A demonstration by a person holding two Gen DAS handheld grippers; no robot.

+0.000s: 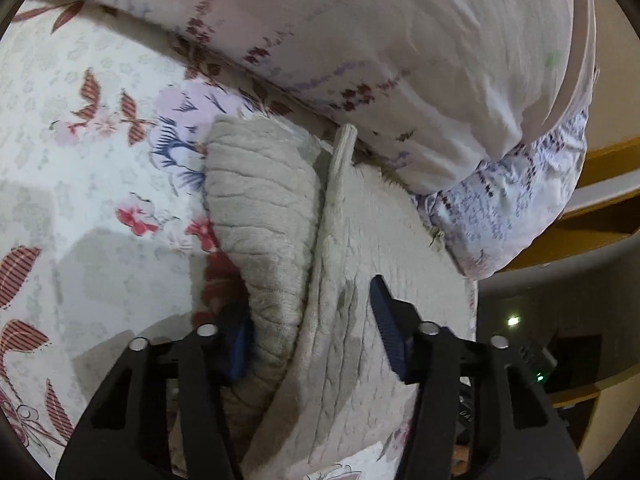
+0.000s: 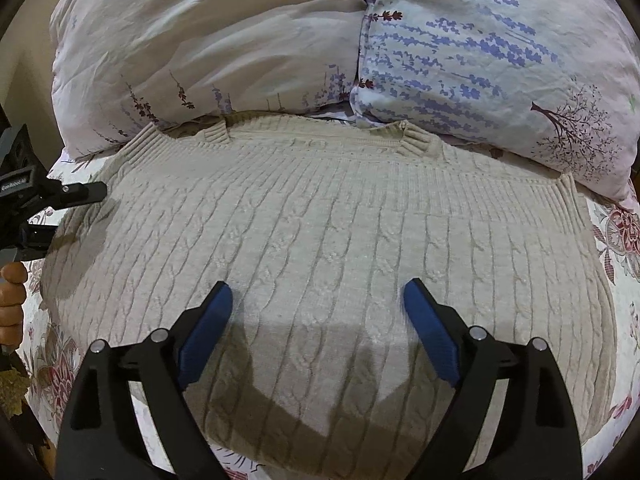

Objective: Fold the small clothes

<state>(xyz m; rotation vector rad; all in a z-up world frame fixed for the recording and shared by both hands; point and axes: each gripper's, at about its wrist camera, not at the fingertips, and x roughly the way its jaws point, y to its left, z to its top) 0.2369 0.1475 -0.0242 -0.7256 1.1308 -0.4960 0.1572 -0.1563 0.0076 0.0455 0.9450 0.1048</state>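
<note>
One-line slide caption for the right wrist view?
Open right gripper hovers over the sweater spread below two pillows.

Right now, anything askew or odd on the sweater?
Yes: the sweater's left edge is curled up into a fold between the open left tool's fingers. The rest lies flat under the open right tool.

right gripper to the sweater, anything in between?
Nothing visible. The right gripper hangs open directly over the beige cable-knit sweater, which lies spread on the floral bedsheet. The pillows sit beyond its far edge, and the left gripper is at its side edge.
</note>
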